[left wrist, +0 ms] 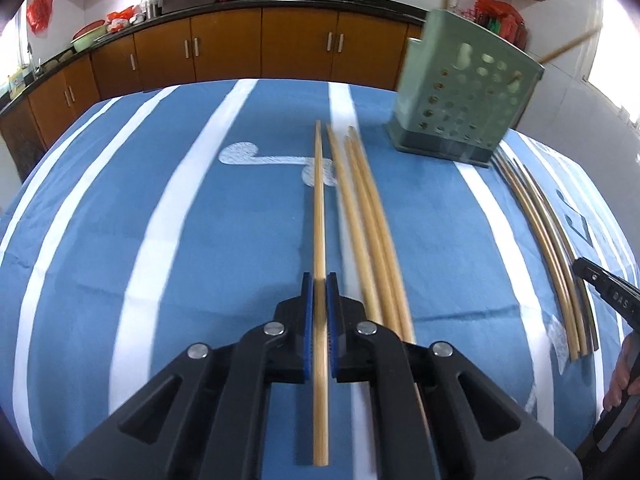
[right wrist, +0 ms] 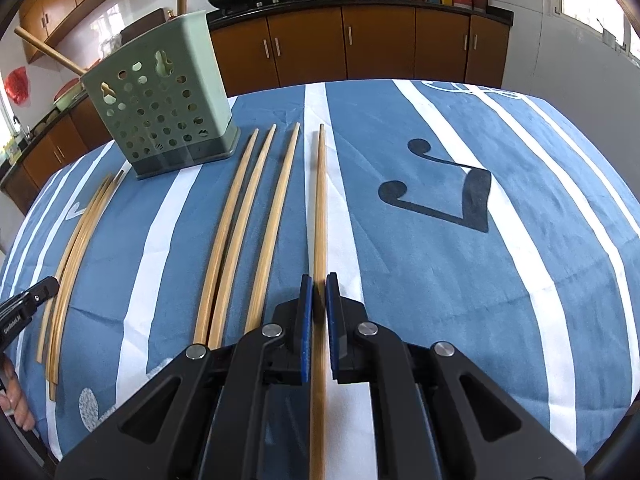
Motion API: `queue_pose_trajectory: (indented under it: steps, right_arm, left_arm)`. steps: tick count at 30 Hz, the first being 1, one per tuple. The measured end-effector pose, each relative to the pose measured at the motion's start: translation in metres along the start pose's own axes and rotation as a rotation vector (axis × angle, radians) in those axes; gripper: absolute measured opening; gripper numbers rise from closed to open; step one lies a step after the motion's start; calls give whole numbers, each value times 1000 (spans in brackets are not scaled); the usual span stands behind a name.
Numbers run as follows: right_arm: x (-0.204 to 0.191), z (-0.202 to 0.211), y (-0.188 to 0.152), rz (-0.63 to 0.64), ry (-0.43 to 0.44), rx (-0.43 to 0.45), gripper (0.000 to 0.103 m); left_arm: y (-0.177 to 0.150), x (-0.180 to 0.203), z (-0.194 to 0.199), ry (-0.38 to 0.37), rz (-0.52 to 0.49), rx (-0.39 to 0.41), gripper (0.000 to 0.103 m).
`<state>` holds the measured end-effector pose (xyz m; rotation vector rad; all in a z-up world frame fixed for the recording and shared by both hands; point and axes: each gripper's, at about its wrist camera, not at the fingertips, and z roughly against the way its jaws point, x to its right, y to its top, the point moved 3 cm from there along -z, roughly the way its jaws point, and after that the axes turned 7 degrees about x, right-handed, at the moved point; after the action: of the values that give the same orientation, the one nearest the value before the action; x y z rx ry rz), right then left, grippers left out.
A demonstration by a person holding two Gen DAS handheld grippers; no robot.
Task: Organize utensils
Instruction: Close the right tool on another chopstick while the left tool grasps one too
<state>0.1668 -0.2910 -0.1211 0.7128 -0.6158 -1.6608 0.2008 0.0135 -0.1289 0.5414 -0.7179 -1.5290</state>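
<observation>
Bamboo, pale: one long chopstick [left wrist: 319,208] clamped in left tongs [left wrist: 319,292], second bamboo chopstick [right wrist: 320,208] pinched in right tongs [right wrist: 319,292], both over blue striped tablecloth [left wrist: 160,240]. Keep grip firm, tip downward, aim into perforated green plastic holder [left wrist: 460,92], clear of loose chopsticks [right wrist: 256,220].

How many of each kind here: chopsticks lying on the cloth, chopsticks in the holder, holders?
Chopsticks on the cloth: 8, in two groups of 4
Chopsticks in the holder: 2
Green holder: 1
Total: 11
</observation>
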Motion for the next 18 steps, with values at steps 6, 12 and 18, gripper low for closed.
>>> queue_pose_trajectory:
  steps: [6,12,18]
  right_arm:
    - [4,-14,14,2,-21,9,8]
    - [7,-19,18,1,-25,19,8]
    - [8,-19,18,-6,-18,18,8]
  left_arm:
    - [15,-27,-10,24,50,-6,8]
    - [15,-32,-11,17,54,9,9]
    - [15,-32,-11,11,61,9,9]
